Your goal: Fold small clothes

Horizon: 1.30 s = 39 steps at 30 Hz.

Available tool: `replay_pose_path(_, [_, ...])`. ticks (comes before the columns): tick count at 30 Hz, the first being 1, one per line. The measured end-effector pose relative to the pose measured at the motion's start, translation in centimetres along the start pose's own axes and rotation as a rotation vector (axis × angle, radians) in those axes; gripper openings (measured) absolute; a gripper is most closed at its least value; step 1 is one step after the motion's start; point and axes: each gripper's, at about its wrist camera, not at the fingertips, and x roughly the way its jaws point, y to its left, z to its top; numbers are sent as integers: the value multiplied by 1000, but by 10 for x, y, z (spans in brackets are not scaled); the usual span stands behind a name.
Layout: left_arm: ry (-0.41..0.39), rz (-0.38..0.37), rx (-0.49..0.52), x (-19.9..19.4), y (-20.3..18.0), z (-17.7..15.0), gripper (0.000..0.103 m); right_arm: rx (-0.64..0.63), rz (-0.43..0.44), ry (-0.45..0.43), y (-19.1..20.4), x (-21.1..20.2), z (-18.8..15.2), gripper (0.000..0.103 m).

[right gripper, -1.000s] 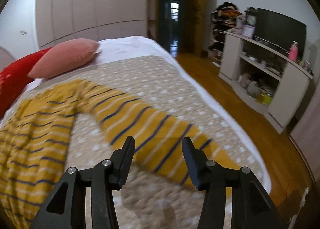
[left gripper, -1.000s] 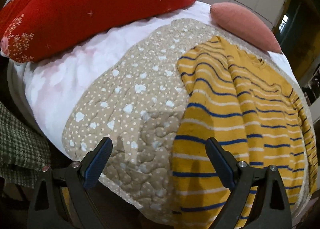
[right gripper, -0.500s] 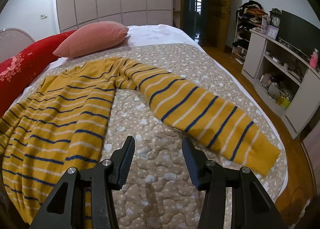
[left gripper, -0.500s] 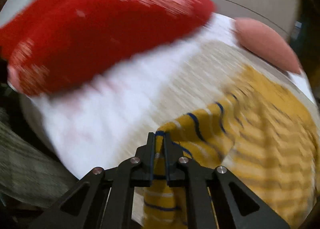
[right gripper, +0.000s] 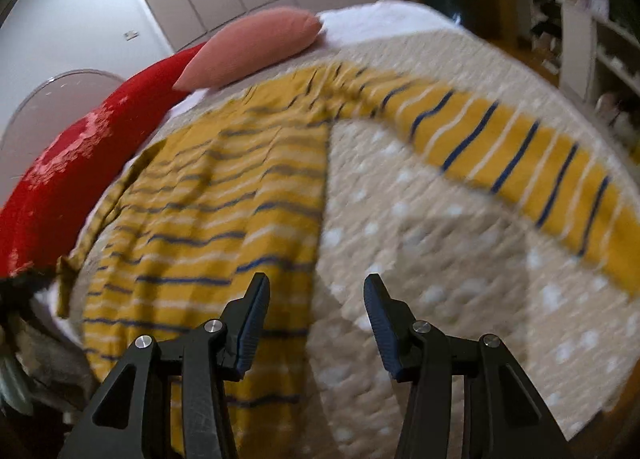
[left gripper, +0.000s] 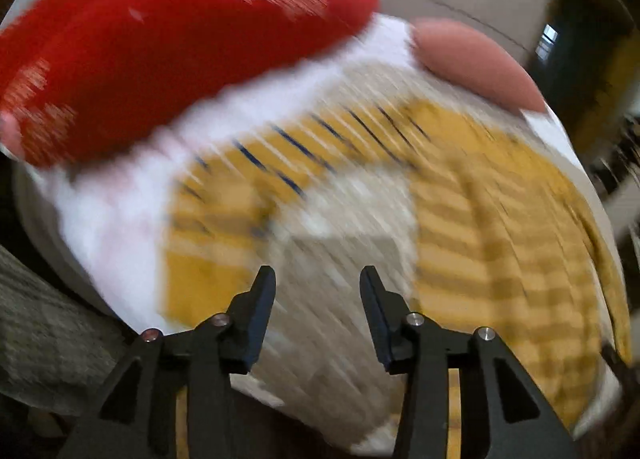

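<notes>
Sweater (right gripper: 224,219) is spread at frame centre; both tongs are held apart, empty; a sleeve (right gripper: 520,163) likely needs gripping next.

I read the sweater (right gripper: 224,199) as soft knit cloth and the bedspread (right gripper: 440,259) as quilted, matt fabric. My right gripper (right gripper: 316,319) shows matt black plastic with ribbed finger pads (right gripper: 252,323) and shiny metal screws.

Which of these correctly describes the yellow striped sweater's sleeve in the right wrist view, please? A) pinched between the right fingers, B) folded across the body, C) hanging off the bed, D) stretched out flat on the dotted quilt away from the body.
D: the sleeve lies spread on the dotted quilt, apart from the open right gripper.
</notes>
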Motion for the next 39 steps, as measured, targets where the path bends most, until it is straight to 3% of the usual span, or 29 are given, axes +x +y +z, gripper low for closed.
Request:
replay_pose_path(3, [79,-85,17,13,-22,-24,43,-16,8,35,7,8,-14,53])
replay_pose_path(5, [102,-103,27,17,-36,-37,45,-21,23,42,11,9,-22,53])
replay_pose_path(7, [92,-86,41,16,-49,-49,63,-23,57,44,16,8,-30,53])
replay_pose_path(9, [85,-53,72,21,-60,-57,67,-26,83,53,21,10,-36,53])
replay_pose_path(11, [65,-12,130,20,-71,-64,55,-31,94,58,26,10,-41,54])
replay_pose_path(12, [63,0,145,18,-72,-64,31,-42,90,59,29,11,-43,48])
replay_pose_path(13, [58,17,146,11,-70,-62,8,-56,87,63,31,11,-43,25])
replay_pose_path(14, [60,1,134,3,-65,-61,7,-58,99,75,32,11,-43,14])
replay_pose_path(17, [2,78,123,-20,-54,-56,7,-18,126,75,21,-5,-39,12])
replay_pose_path(21, [-2,130,63,-34,-27,-58,7,32,143,89,-1,-20,-48,10])
replay_pose_path(23, [12,70,-8,-40,-10,-62,9,59,144,79,-13,-25,-51,10])
replay_pose_path(27, [-1,31,-73,-47,3,-60,29,229,78,-19,-59,-42,-45,14])
replay_pose_path(31, [-45,26,-37,-52,-14,-56,39,376,-27,-102,-108,-58,-39,31])
replay_pose_path(34, [-46,-11,7,-50,-33,-53,42,448,-87,-132,-133,-61,-37,35])
replay_pose_path(39, [-28,-50,89,-46,-70,-52,43,560,-45,-179,-173,-53,-18,35])
